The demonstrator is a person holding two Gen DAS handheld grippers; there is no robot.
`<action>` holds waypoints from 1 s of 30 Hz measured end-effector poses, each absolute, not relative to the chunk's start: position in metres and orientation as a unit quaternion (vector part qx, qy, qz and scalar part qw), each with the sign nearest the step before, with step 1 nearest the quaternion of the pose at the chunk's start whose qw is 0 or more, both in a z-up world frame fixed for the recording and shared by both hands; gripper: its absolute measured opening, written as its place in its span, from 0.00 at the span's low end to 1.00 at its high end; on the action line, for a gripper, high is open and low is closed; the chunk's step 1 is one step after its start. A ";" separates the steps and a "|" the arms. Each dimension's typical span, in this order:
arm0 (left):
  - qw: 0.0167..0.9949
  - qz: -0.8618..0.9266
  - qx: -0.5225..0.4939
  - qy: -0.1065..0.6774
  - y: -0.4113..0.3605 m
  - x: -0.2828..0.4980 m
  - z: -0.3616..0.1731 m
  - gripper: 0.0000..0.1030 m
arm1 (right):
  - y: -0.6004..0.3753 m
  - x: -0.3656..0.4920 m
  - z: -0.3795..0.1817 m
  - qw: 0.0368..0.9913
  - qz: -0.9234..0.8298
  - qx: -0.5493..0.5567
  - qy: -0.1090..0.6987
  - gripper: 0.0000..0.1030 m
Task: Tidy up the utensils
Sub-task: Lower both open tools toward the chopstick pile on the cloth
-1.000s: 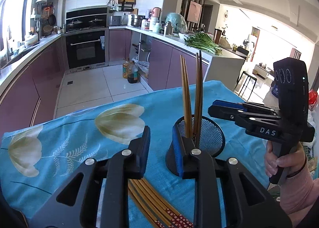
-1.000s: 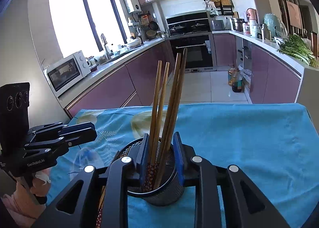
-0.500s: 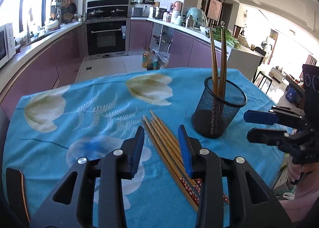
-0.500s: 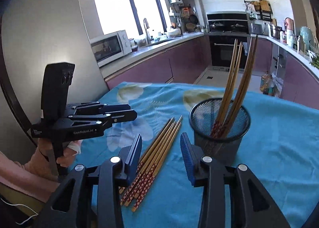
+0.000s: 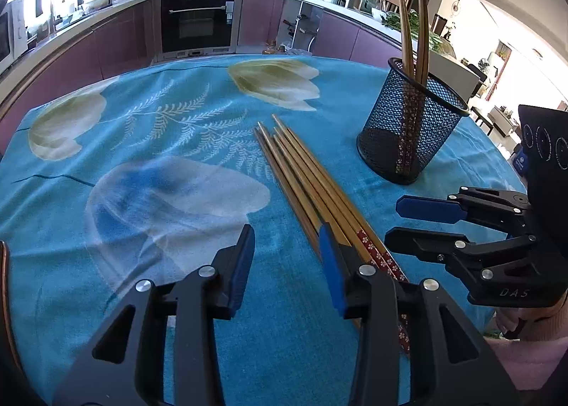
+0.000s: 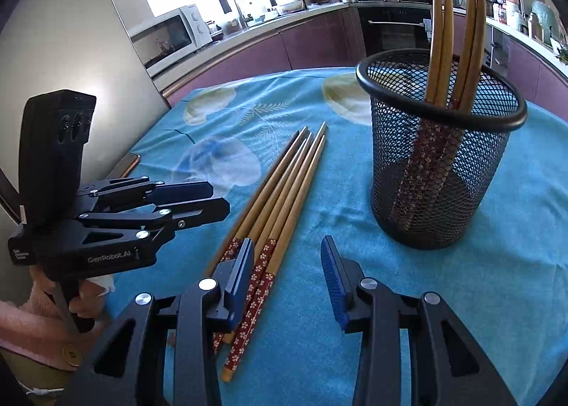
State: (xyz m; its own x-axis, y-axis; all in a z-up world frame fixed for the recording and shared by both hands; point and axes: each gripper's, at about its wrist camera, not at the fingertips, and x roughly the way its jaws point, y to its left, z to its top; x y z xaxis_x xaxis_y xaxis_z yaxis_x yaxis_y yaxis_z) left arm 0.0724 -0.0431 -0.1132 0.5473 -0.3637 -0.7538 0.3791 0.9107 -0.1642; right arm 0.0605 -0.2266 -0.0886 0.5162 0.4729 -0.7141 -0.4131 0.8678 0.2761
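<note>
Four bamboo chopsticks (image 6: 451,51) stand in the black mesh cup (image 6: 440,171), loose wooden chopsticks (image 6: 277,193) at its nine o'clock wait, left gripper (image 5: 285,264) and right gripper (image 6: 287,274) both open, empty.

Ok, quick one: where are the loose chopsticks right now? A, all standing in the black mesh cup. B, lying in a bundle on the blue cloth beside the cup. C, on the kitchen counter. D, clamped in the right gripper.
B: the loose chopsticks lie bundled on the blue cloth beside the mesh cup, which already holds some others, and both grippers' jaws are empty.
</note>
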 end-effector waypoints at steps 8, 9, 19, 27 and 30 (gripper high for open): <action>0.876 -0.212 0.022 0.432 -0.054 0.071 -0.117 0.38 | -0.226 0.063 -0.093 0.873 0.242 0.022 0.423 0.37; 0.876 -0.212 0.024 0.433 -0.055 0.070 -0.117 0.38 | -0.225 0.063 -0.094 0.873 0.241 0.021 0.423 0.37; 0.875 -0.205 0.030 0.437 -0.056 0.074 -0.120 0.37 | -0.223 0.064 -0.096 0.873 0.233 0.009 0.428 0.37; 0.873 -0.204 0.029 0.442 -0.051 0.075 -0.122 0.37 | -0.228 0.063 -0.094 0.878 0.210 0.000 0.430 0.36; 0.872 -0.205 0.030 0.443 -0.049 0.074 -0.122 0.36 | -0.232 0.064 -0.095 0.877 0.207 0.006 0.434 0.36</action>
